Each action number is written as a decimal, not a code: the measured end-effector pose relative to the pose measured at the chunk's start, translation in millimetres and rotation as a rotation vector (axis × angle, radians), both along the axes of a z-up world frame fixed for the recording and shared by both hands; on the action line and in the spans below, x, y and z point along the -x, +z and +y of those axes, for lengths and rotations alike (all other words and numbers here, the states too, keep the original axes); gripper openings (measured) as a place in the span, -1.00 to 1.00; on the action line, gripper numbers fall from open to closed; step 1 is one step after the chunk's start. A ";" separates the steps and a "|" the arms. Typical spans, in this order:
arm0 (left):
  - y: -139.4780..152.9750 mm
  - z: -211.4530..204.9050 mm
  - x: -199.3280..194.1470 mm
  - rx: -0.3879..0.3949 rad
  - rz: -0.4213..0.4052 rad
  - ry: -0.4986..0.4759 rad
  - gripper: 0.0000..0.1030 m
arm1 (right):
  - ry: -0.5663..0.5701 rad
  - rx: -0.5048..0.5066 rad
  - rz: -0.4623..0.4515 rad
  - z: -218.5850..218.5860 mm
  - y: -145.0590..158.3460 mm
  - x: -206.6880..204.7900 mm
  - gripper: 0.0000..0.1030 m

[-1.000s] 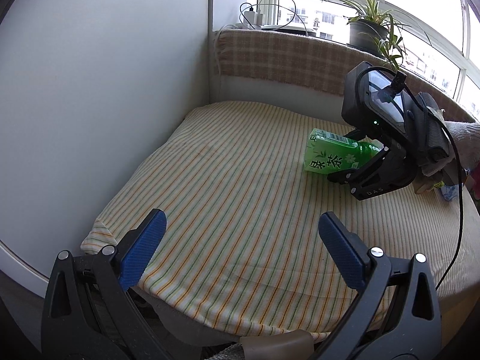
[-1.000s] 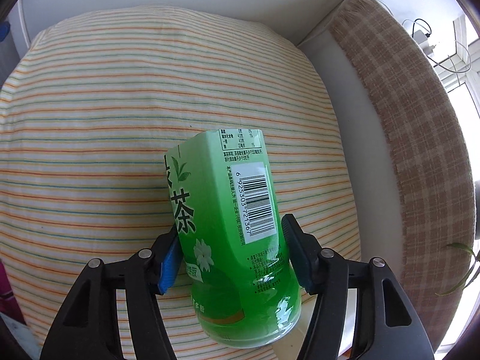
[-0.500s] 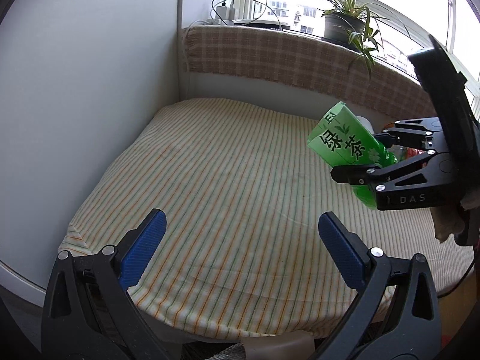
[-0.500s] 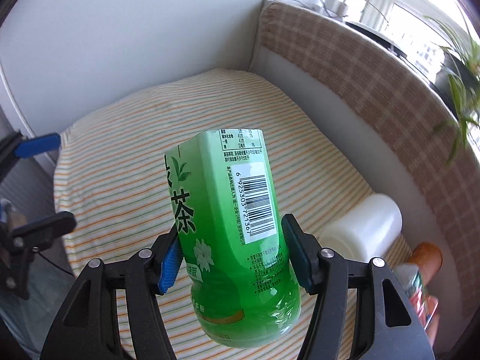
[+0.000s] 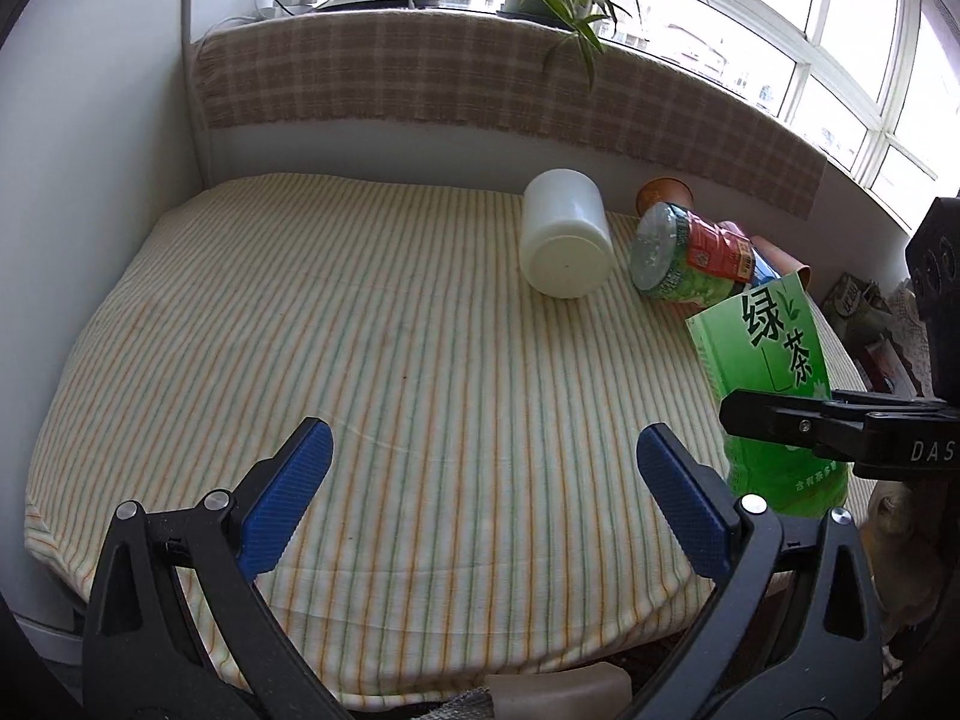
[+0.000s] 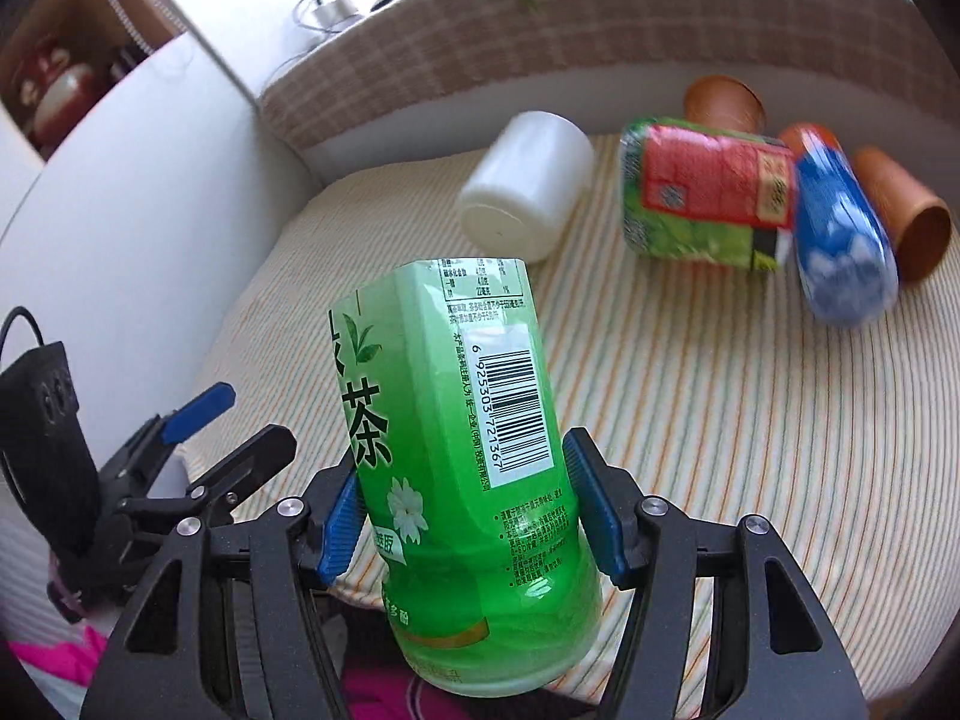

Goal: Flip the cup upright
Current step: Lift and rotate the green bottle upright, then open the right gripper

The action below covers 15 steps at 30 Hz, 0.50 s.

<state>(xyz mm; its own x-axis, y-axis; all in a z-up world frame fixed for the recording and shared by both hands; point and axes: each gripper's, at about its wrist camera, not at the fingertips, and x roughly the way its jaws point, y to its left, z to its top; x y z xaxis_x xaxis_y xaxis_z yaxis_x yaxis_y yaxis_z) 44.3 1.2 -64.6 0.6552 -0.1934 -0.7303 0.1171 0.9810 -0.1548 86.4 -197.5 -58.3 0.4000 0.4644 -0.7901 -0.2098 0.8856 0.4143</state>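
The left gripper (image 5: 480, 504) hangs with its blue pads spread wide over the near edge of the striped cushion (image 5: 372, 360), holding nothing. In the right wrist view it sits at about 8 o'clock of the cup. The right gripper (image 6: 468, 516) pinches the green cup (image 6: 462, 456) at its lower body, one pad on each side. The cup is lifted off the cushion, its long axis near vertical with the cut open end at 12 o'clock, leaning slightly toward 11, the rounded base down. In the left wrist view the cup (image 5: 774, 372) stands at the cushion's right edge. Beyond it, toward 1 o'clock, lie a white jar (image 6: 528, 192) on its side, then a red-and-green cup (image 6: 702, 198), a blue cup (image 6: 840, 240) and two brown cups (image 6: 726, 102), all tipped over, well apart from the held cup.
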 end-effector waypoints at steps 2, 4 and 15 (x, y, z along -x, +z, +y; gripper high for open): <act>-2.6 -10.5 -2.4 0.006 0.016 -0.028 1.00 | -0.057 -0.040 0.032 -13.2 -9.0 2.8 0.19; -5.3 -18.3 -4.2 0.009 0.031 -0.046 1.00 | -0.105 -0.080 0.065 -22.6 -16.8 2.9 0.19; -14.3 -26.1 -19.7 0.021 0.094 -0.065 1.00 | -0.242 -0.199 0.142 -51.2 -42.6 -12.0 0.19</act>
